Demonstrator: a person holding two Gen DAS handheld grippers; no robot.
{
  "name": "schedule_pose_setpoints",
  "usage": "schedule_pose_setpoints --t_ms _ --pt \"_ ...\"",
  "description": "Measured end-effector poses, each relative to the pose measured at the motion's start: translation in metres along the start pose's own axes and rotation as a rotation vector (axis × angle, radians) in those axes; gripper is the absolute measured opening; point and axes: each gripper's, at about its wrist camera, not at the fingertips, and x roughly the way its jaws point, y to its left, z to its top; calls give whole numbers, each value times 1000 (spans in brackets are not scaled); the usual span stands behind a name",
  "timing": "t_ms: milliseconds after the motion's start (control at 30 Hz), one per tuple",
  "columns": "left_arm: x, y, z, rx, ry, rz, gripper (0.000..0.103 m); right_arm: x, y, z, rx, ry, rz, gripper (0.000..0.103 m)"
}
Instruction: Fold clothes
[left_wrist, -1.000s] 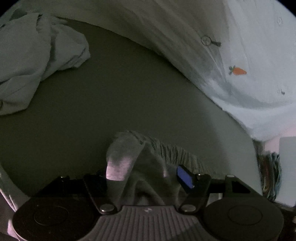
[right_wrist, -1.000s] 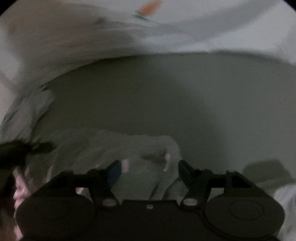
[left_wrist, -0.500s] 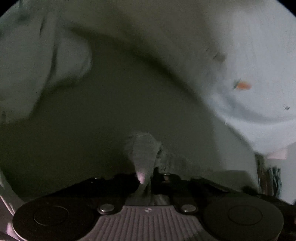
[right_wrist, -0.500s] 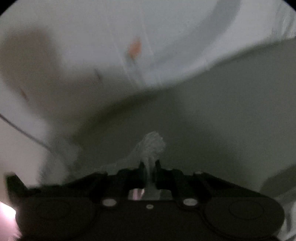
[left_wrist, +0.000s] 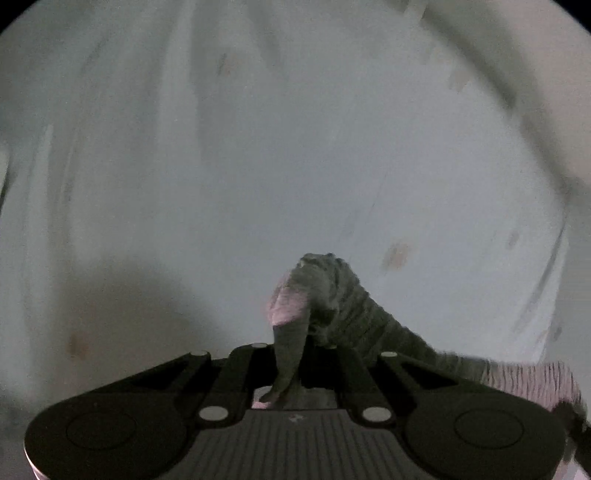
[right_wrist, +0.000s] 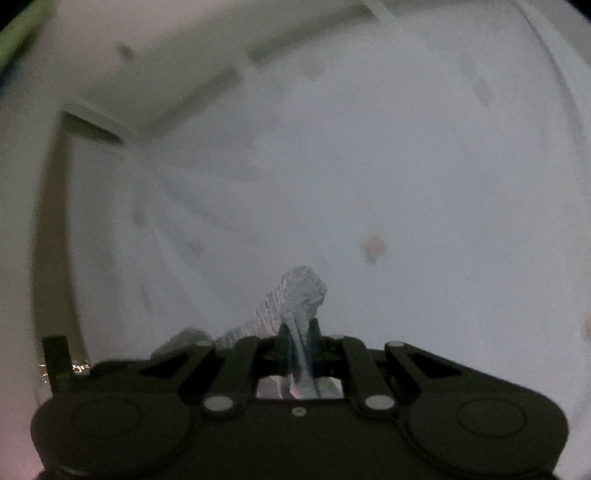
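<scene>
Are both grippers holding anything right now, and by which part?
Yes. The left gripper and right gripper each pinch a bunched bit of the grey garment's ribbed edge; which part exactly can't be told.

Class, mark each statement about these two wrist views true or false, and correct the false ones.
1. The left tongs are shut on grey ribbed fabric. True.
2. The right tongs are wide open and empty. False: they are shut on a bunch of the fabric.
3. A pale cloth with small orange marks fills the background. True.
4. The fabric in the left tongs is bright red. False: it is grey.
</scene>
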Motion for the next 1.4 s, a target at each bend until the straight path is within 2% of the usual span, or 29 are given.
schedule_pose_setpoints --t_ms 100,233,333,400,467,533,633,667,733,800,867,967,1033,1067,1167,1233,1400 --pt "-34 -38 75 36 -184 -15 6 -11 46 60 -111 -132 87 7" --pt "-80 -76 146 106 -399 24 6 -34 105 116 -224 -243 231 7" --pt "-110 -86 187 113 -479 47 6 -45 138 148 -249 -295 364 7" --pt "-122 -92 205 110 -507 64 6 -49 151 160 -202 -309 477 7" --pt "-134 -104 216 125 -531 82 6 -57 152 171 -153 -313 558 7" --pt "-139 -120 218 162 -554 101 6 -65 158 175 -152 -343 585 7" --pt "-141 -147 207 229 -576 116 6 -82 152 178 -115 -367 609 7" --pt "-137 -155 199 242 -560 108 6 -88 148 179 -95 -371 617 7" --pt "-130 -171 184 268 -524 92 6 -97 130 169 -93 -368 578 7" --pt "-106 -183 155 259 -441 50 6 -114 108 152 -151 -361 467 8" --pt "-70 -201 106 294 -323 8 6 -123 85 128 -223 -336 359 8" --pt "-15 -216 25 325 -166 -13 6 -133 36 93 -228 -213 224 8" --pt "35 -219 -42 307 -13 -17 6 -139 -2 70 -212 -113 113 8" --pt "61 -224 -83 298 74 -14 6 -141 -24 56 -223 -61 30 8" --pt "121 -243 -188 308 257 -6 6 -149 -92 12 -255 94 -214 8" --pt "161 -263 -262 303 394 -17 6 -156 -147 -16 -206 184 -333 8" --pt "218 -356 -434 351 644 -124 6 -207 -278 -78 -132 363 -676 8"
